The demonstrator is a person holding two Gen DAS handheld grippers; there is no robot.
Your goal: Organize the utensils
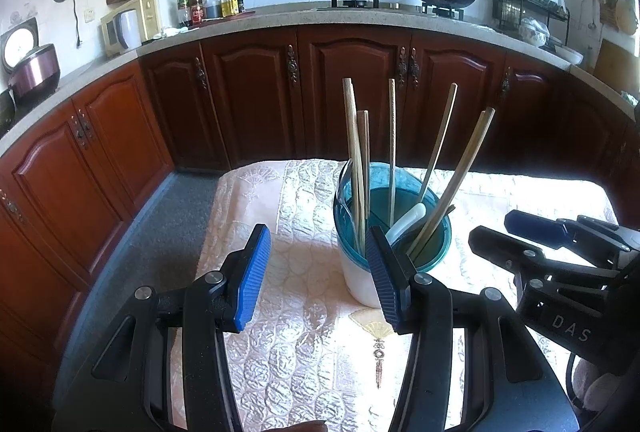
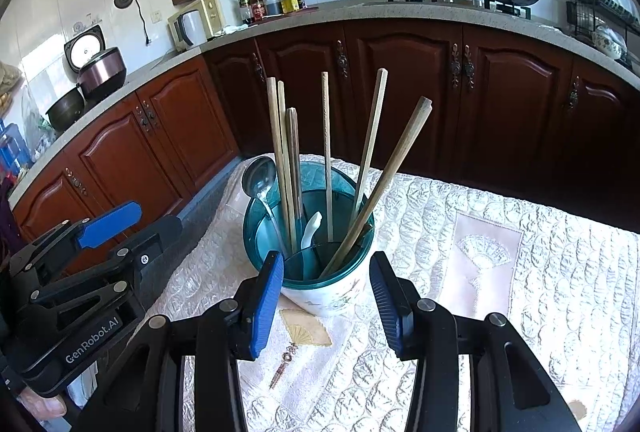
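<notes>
Left wrist view: a round utensil holder with a white body and a translucent teal rim [image 1: 394,232] stands on a table spread with a quilted cream and pink cloth [image 1: 296,352]. Inside stand the wooden chopsticks [image 1: 392,136], a white plastic spoon [image 1: 406,226] and a metal ladle [image 2: 260,178], whose bowl rises above the rim on the left in the right wrist view. No loose utensil shows on the cloth in either view, so the sorting looks finished or nearly so; what may lie outside the views I cannot tell.

The left gripper [image 1: 318,272] hovers just to the left of the holder, its blue-padded jaws partly apart and holding nothing. The right gripper [image 2: 326,302] hovers just short of the holder, jaws likewise partly apart and empty. Neither touches the holder as far as can be seen. Behind are dark red cabinets and a stone countertop.
</notes>
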